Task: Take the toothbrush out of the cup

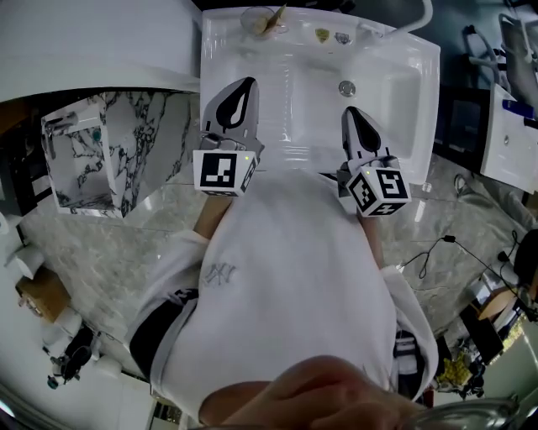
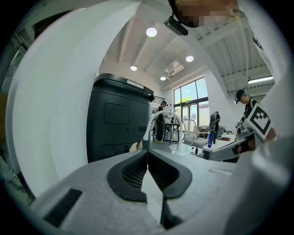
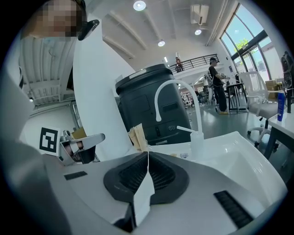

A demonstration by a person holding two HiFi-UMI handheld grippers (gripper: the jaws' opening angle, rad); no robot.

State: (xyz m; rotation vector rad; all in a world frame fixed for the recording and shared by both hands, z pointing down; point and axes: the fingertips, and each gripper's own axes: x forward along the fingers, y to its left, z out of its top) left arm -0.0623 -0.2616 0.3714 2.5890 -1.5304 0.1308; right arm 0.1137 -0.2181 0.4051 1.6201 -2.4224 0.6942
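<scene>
A clear cup (image 1: 259,20) stands on the back left corner of the white sink (image 1: 395,76), with a tan toothbrush (image 1: 276,15) sticking out of it. The right gripper view shows that tan toothbrush (image 3: 137,135) just beyond the jaw tips. My left gripper (image 1: 238,86) hovers over the sink's front left, shut and empty, well short of the cup. My right gripper (image 1: 351,114) hangs over the basin near the drain (image 1: 346,87), also shut with nothing in it. Both pairs of pads meet in the gripper views, left gripper (image 2: 147,151) and right gripper (image 3: 148,153).
A curved white faucet (image 3: 177,92) rises at the sink's back right. Small sachets (image 1: 322,34) lie on the back ledge. A marble box (image 1: 80,151) stands on the counter to the left, cables (image 1: 437,248) to the right. A big black tank (image 3: 147,105) stands behind the sink.
</scene>
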